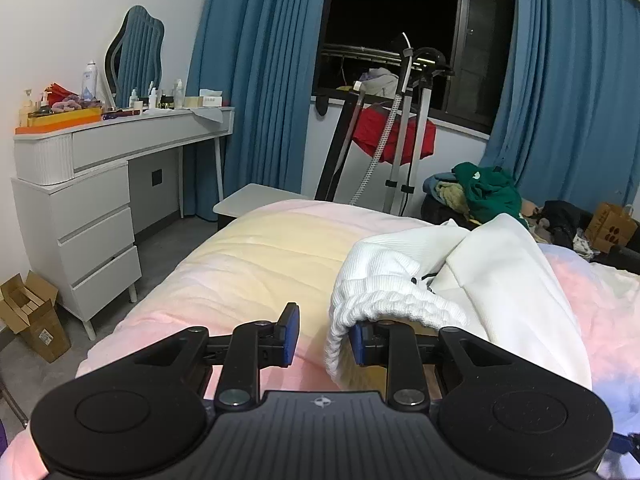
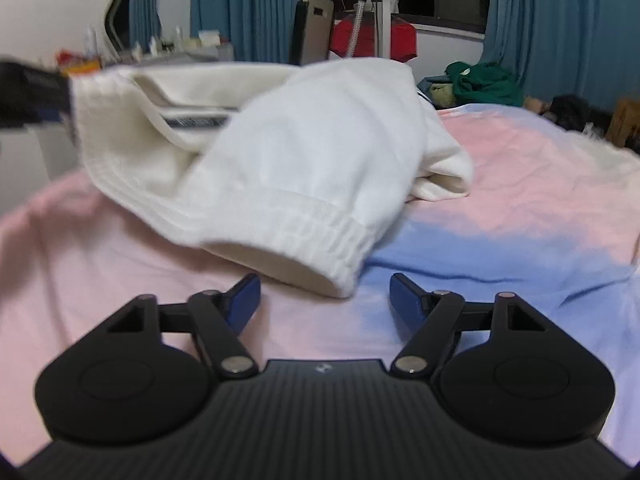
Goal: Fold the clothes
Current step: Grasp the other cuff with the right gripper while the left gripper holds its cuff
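A white knit garment (image 1: 480,272) lies bunched on the pink, yellow and blue bed cover (image 1: 260,248). Its ribbed hem (image 1: 384,304) drapes over the right finger of my left gripper (image 1: 325,334) and hangs down between the jaws. The left pad stands clear of the cloth, so this gripper is open. In the right wrist view the garment (image 2: 320,152) is a heap with a ribbed opening (image 2: 304,256) facing me. My right gripper (image 2: 324,300) is open just in front of that opening, low over the bed cover (image 2: 520,184). The left gripper (image 2: 32,96) shows blurred at the garment's far left edge.
A white dresser (image 1: 92,184) cluttered with bottles stands left of the bed, with cardboard boxes (image 1: 32,316) on the floor beside it. Beyond the bed are a garment steamer stand (image 1: 404,128), a red garment (image 1: 400,136), blue curtains (image 1: 248,80), a pile of clothes (image 1: 484,188) and a paper bag (image 1: 610,226).
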A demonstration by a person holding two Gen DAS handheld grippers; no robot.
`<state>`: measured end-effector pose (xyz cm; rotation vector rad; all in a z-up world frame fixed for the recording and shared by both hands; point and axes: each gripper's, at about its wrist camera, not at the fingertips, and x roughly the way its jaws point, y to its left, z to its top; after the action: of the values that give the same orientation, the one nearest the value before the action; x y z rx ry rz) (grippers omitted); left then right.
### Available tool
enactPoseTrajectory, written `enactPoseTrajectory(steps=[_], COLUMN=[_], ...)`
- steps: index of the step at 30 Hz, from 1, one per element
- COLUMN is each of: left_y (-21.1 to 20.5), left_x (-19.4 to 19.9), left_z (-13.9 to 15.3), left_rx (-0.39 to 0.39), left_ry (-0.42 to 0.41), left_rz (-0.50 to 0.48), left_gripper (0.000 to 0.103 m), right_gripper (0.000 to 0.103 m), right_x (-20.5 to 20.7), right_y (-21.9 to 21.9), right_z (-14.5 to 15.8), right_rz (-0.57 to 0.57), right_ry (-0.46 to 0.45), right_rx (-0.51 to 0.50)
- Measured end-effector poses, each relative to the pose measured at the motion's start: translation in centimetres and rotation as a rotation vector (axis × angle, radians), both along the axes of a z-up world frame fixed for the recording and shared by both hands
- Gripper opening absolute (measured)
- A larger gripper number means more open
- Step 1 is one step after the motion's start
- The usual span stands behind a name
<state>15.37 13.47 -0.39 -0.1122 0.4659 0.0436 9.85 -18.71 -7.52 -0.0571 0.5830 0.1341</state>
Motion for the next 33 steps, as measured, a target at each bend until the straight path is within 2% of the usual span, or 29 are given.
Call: enactPoseTrajectory(steps=[2,7,16,18,22,24,26,28,31,33], left_y=[-0.2,-1.0,-1.6,-1.1,0.9,2.3,3.5,4.0,4.1,3.5], left_x=[-0.2,-0.4,-0.9,-1.5,-3.5,-4.8,-6.1,-7.0,-7.9,-7.5], left_z=[0.0,-0.1,-0.5,-0.5,-0.4,-0.4,-0.5,-0.6,-0.7,-1.0], left_rx=[0.001,0.023,-0.018,-0.049,-0.143,-0.236,-0.34,-0.425,-0.533,-0.574], left_ry=[0.0,-0.001,0.044,0.064,0.099,0.115,0.117,0.102,0.063,0.034], left_rz=[0.005,-0.001,-0.005,-0.007,0.0,0.008,-0.011,-0.055,-0.145,-0.19], left_gripper=[0.029,0.029,0.029,0.036,0.052,0.058,0.059,0.062,0.073,0.075], right_gripper=[0.06,0.041,0.019,0.013,0.011,0.011,0.011,0.011,0.011,0.011], right_x=[1.1,3.1,2.7,2.3,1.4,0.9,0.5,0.3,0.1,0.1], right_y=[-0.9,-2.2,-1.1,-1.0,-1.1,-1.2,-1.2,-1.0,-0.9,-0.8], right_z=[-0.5,-0.7,0.2,0.7,1.9,2.5,2.9,3.0,3.2,3.2], right_rz=[-0.048,-0.084,-0.068,-0.078,-0.09,-0.092,-0.094,-0.095,-0.097,-0.096], right_ry=[0.007,-0.025,-0.075,-0.09,-0.118,-0.133,-0.137,-0.135,-0.13,-0.125], right_rx=[0.026,0.168,0.191,0.196,0.215,0.232,0.24,0.239,0.234,0.233])
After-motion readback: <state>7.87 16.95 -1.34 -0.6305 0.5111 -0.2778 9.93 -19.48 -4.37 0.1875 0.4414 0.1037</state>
